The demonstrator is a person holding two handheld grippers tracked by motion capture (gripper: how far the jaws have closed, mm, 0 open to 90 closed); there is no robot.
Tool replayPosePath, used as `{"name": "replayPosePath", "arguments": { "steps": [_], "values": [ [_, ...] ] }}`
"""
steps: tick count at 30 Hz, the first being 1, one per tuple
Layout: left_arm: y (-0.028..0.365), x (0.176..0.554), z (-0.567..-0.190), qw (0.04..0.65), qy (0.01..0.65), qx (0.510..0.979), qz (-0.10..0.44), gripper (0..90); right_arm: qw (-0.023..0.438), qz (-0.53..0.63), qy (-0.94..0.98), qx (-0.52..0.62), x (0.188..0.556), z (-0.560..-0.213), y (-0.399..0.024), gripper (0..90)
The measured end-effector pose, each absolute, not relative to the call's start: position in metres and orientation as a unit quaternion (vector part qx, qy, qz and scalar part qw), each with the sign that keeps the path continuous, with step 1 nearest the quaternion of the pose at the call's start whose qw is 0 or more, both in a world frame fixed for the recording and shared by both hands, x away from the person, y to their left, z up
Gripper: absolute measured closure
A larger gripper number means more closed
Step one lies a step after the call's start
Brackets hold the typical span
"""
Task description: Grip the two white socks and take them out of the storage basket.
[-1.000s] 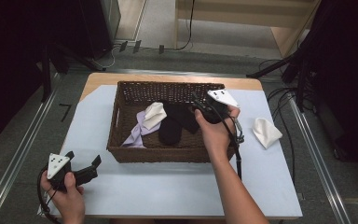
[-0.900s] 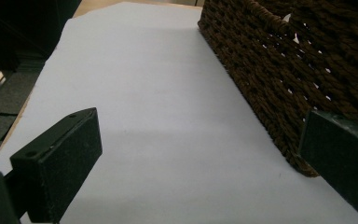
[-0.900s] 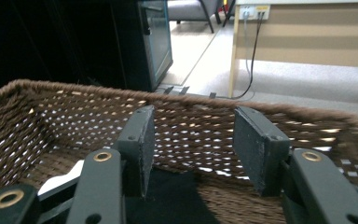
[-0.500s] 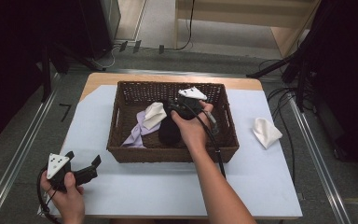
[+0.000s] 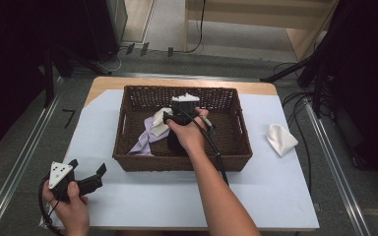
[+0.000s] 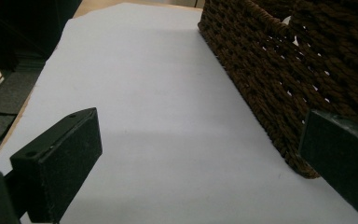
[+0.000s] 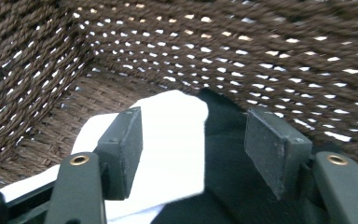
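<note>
**Right gripper over the basket's cloths, jaws apart**

Here the wicker basket (image 5: 236,142) sits mid-table on the white sheet (image 5: 177,196), and the right gripper (image 5: 177,114) is down inside it, by far the nearer tool to the laundry. In the right gripper view its jaws have just been opening and now stand spread, astride the seam where the white cloth (image 7: 177,135) meets the black cloth (image 7: 228,149); both lie straight ahead and just below, with neither pad pressing on either. The lilac cloth (image 5: 145,140) trails toward the basket's near-left corner. The left gripper (image 5: 86,177) rests outside by the table's near-left edge, jaws wide, nothing between them. A folded white cloth (image 5: 279,138) lies apart on the right.
</note>
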State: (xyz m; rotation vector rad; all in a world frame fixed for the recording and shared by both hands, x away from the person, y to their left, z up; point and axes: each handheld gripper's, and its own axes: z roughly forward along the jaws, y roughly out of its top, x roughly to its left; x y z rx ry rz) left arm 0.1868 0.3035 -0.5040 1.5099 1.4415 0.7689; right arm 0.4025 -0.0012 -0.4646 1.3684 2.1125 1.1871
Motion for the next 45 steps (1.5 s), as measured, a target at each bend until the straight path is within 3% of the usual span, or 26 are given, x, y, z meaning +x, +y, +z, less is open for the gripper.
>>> {"name": "replayPosePath", "arguments": {
  "steps": [10,13,18,21,34,41,45],
  "values": [
    [0.303,0.187,-0.504,0.443,0.581,0.608,0.311,0.3,0.155,0.393,0.78,0.462,0.409,-0.481,0.012,32.9],
    [0.303,0.187,-0.504,0.443,0.581,0.609,0.31,0.3,0.153,0.365,0.794,0.462,0.41,-0.49,0.013,36.4],
    [0.304,0.187,-0.504,0.443,0.58,0.609,0.31,0.3,0.141,0.343,0.813,0.45,0.41,-0.49,0.01,66.1],
    [0.304,0.187,-0.504,0.444,0.58,0.609,0.31,0.3,0.142,0.343,0.82,0.436,0.407,-0.483,0.007,79.6],
    [0.303,0.187,-0.504,0.443,0.581,0.609,0.309,0.3,0.202,0.419,0.767,0.441,0.398,-0.455,-0.007,80.9],
    [0.303,0.187,-0.504,0.441,0.58,0.61,0.31,0.3,0.177,0.418,0.768,0.452,0.395,-0.45,-0.02,78.7],
    [0.303,0.187,-0.504,0.441,0.581,0.61,0.31,0.3,0.164,0.366,0.781,0.478,0.401,-0.466,-0.032,69.0]
  ]
}}
